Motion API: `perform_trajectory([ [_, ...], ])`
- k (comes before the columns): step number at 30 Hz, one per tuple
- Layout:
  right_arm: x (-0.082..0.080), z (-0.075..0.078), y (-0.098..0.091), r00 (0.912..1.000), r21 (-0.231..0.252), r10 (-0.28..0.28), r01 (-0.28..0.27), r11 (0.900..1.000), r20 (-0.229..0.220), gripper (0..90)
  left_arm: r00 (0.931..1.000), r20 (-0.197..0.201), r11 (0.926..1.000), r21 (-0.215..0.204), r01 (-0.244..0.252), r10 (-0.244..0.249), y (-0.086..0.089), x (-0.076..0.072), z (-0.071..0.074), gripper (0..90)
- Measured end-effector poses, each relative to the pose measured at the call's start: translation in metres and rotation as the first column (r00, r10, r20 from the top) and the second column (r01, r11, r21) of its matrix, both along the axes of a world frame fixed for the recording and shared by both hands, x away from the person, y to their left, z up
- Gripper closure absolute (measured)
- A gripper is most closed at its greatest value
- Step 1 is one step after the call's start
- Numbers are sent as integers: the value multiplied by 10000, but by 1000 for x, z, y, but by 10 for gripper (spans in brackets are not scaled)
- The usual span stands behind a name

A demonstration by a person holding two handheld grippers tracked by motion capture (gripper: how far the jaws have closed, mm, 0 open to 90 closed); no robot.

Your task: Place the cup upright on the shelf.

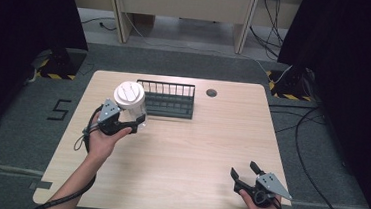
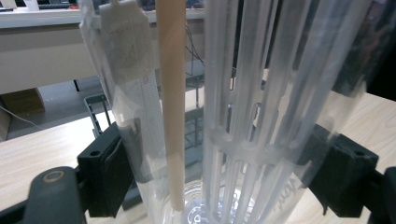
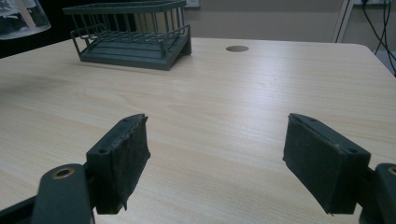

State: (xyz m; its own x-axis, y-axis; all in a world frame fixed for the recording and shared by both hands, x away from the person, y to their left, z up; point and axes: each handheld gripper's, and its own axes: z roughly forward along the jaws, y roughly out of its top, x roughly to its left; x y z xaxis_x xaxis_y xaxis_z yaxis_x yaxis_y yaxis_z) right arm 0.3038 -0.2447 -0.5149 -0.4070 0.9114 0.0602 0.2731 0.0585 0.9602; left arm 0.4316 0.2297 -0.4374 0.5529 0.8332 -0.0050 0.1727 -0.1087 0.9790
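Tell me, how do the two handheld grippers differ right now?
The left gripper is shut on the clear cup beside the wire rack; the right gripper is open and holds nothing. The left sits farther up the table, the right near its front edge. Both are black, each in one hand.

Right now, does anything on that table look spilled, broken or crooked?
Nothing stands out. The left tool grips the clear jar with its white lid on, the dark wire rack sits square, and the right tool is open.
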Motion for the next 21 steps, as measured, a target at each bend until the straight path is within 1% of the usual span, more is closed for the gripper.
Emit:
perform_trajectory([
  [11,1,0,0,10000,-143,36,-36,9999,12,225,9999,148,10000,24,37,-37,-10,16,9,180],
  [12,1,0,0,10000,-143,36,-36,9999,12,225,9999,148,10000,24,37,-37,-10,16,9,180],
  [15,1,0,-1,10000,-120,30,-30,9999,-2,225,9998,182,10000,5,18,-18,-13,23,13,180],
  [21,1,0,-1,10000,-88,31,-31,10000,-37,226,9997,240,10000,-1,5,-5,-16,31,18,180],
])
